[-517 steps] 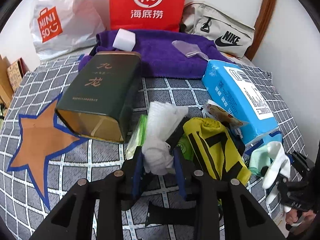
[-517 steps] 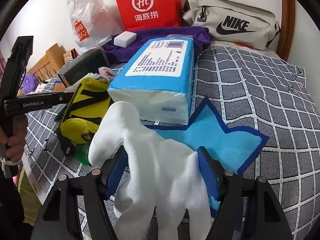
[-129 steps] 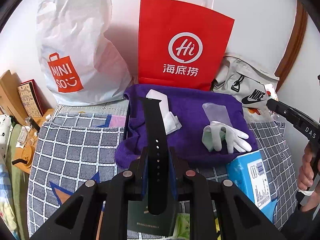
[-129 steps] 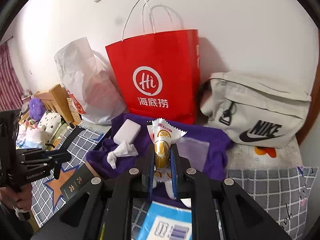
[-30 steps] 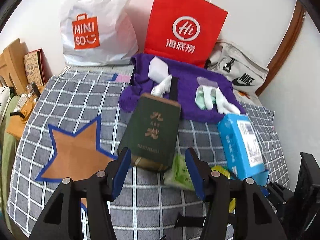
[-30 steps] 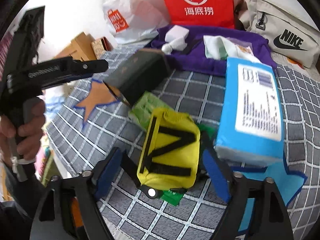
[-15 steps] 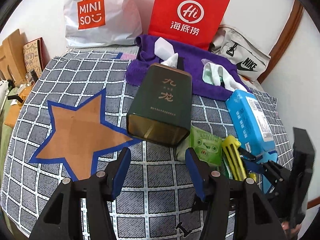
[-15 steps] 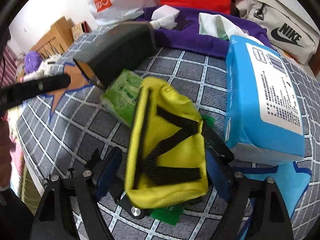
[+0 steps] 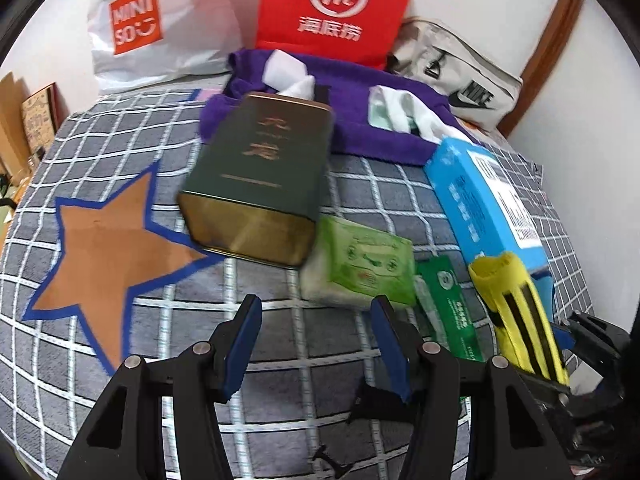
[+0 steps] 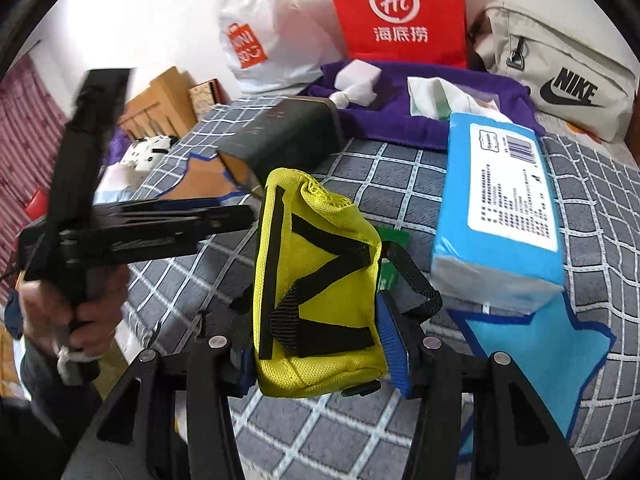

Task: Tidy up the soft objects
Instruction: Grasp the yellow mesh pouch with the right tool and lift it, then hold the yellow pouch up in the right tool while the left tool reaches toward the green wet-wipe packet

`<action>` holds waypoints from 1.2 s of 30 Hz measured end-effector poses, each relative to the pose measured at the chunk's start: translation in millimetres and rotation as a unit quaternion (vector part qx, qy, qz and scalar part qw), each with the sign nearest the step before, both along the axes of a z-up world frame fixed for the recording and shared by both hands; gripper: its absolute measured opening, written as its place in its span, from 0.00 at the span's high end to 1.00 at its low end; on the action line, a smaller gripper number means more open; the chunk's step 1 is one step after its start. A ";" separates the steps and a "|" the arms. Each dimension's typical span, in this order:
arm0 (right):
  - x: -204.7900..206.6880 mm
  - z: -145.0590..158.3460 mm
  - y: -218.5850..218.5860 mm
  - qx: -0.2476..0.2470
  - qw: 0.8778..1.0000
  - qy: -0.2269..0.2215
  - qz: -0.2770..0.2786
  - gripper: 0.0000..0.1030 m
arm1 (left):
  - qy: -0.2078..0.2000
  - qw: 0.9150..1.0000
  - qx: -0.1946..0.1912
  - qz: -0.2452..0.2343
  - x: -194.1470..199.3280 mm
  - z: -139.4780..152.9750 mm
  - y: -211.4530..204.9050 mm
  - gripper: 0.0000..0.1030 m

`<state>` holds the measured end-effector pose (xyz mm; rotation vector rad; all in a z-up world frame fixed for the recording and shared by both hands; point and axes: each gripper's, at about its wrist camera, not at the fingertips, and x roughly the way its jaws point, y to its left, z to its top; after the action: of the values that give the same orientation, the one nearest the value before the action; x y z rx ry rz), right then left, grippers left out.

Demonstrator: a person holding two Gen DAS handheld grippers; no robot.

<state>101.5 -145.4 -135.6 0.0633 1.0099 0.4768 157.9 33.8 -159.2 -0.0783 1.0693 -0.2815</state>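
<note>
Clamping the yellow pouch [image 10: 316, 280] between its blue pads, the right gripper [image 10: 320, 344] has it squeezed across the lower body, with the pouch raised off the checked blanket [image 10: 400, 176] just in front of the blue tissue pack [image 10: 500, 216]. It looks light and yielding, a woven fabric shell with black webbing straps [image 10: 320, 256] stitched across it, so it will probably sag and fold rather than resist; a hold across the thick middle seems safer than a pinch on a strap, which could let the body swing. The loose black loop [image 10: 416, 280] at its right side may snag. Its long axis runs away from the camera, the mesh-topped end [image 10: 316, 188] pointing up and forward toward the purple towel [image 10: 400, 120], where white soft pieces already lie. The left gripper [image 9: 316, 340] hovers with its fingers spread wide and nothing between them, above the blanket near the green tissue packet [image 9: 364, 264] and the dark green tin [image 9: 260, 176].
</note>
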 end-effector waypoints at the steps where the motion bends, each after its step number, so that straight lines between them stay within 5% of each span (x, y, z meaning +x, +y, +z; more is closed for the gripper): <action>1: -5.5 1.2 -4.4 0.003 1.000 -0.004 0.004 0.51 | 0.000 1.000 0.002 -0.003 -0.3 -1.4 -3.8 0.44; 4: -13.4 0.3 -18.8 0.008 1.000 -0.006 0.001 0.51 | -0.004 1.000 0.014 -0.007 0.0 -5.4 -15.5 0.34; 16: -30.9 -21.8 -80.7 -0.023 0.998 -0.004 -0.055 0.51 | -0.008 0.999 0.046 -0.001 7.9 -20.0 -42.9 0.31; 28: -27.2 -40.8 -76.9 -0.025 0.998 0.008 -0.050 0.51 | -0.022 0.995 0.100 0.013 13.2 -30.2 -59.9 0.28; 36: -30.7 -39.7 -74.6 -0.029 0.998 0.007 -0.054 0.51 | -0.025 0.998 0.062 -0.002 3.3 -26.3 -53.8 0.46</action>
<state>70.8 -220.0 -175.3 0.0684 1.0274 0.3494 161.2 -20.0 -185.5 0.0415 1.0355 -0.2182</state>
